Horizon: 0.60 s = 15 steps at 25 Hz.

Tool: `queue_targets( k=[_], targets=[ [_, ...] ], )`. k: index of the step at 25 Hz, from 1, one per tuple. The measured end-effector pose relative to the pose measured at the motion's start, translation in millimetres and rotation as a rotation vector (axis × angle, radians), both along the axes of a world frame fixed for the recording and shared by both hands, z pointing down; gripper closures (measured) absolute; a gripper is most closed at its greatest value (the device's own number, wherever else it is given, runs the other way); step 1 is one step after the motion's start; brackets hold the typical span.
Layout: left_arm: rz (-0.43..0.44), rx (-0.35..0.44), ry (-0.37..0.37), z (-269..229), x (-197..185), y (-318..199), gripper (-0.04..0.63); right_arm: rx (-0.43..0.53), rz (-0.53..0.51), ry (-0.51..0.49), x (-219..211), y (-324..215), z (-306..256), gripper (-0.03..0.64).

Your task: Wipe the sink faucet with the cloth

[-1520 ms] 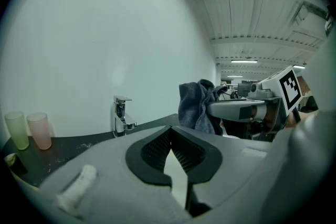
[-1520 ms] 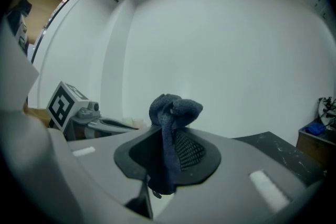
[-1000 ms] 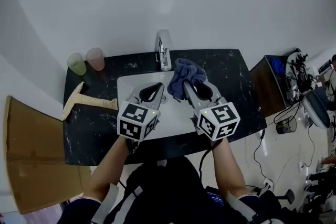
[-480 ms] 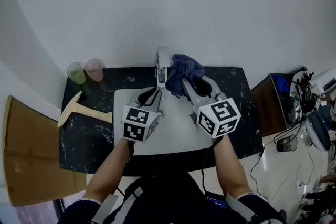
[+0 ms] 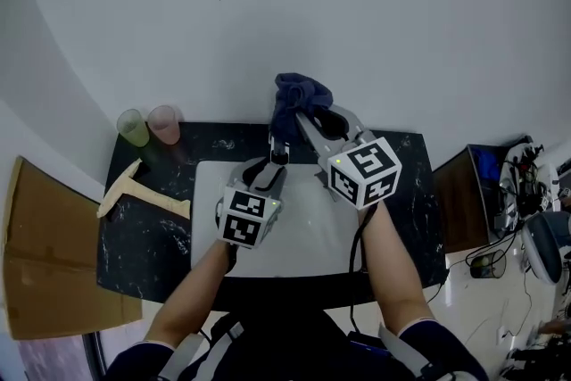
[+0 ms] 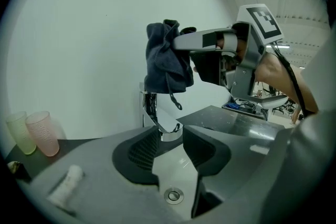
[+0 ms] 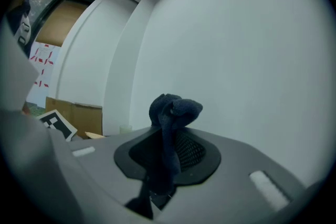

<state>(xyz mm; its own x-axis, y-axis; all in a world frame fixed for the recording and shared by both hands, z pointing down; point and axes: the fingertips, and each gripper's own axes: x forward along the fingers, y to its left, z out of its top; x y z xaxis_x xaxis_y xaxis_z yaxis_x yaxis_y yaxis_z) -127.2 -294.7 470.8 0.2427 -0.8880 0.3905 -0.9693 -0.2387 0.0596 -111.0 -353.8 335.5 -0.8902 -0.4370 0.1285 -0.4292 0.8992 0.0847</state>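
The chrome sink faucet (image 5: 279, 147) stands at the back of the white sink (image 5: 303, 232). My right gripper (image 5: 293, 110) is shut on a dark blue cloth (image 5: 300, 92), held bunched in the air above the faucet and close to the wall. In the right gripper view the cloth (image 7: 173, 113) sticks up between the pads and hangs down behind them. My left gripper (image 5: 272, 169) is low at the faucet. Its jaws are opening, and in the left gripper view (image 6: 170, 136) the faucet's spout (image 6: 167, 131) lies between them without the pads pressing on it. The cloth (image 6: 168, 63) hangs just above.
A green cup (image 5: 134, 128) and a pink cup (image 5: 163, 122) stand at the back left of the black counter (image 5: 143, 236). A wooden T-shaped tool (image 5: 134, 187) lies left of the sink. Cardboard (image 5: 45, 263) leans at far left. The drain (image 6: 174, 195) shows below the left jaws.
My right gripper has carried the cloth up and back, from beside the faucet to above it near the wall. My left gripper has moved forward to the faucet and its jaws have parted.
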Motion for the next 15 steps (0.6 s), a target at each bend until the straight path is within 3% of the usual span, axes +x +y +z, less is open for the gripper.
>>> queue_targets(
  k=[6,15],
  targets=[
    [0.004,-0.016,0.007,4.5,2.9,-3.8,0.448,0.016,-0.07,0.184,-23.4,-20.8,36.6,0.545],
    [0.001,-0.02,0.008,4.2,3.9,-4.0,0.449,0.032,-0.094,0.285,-41.9,-59.3,50.2,0.545]
  ],
)
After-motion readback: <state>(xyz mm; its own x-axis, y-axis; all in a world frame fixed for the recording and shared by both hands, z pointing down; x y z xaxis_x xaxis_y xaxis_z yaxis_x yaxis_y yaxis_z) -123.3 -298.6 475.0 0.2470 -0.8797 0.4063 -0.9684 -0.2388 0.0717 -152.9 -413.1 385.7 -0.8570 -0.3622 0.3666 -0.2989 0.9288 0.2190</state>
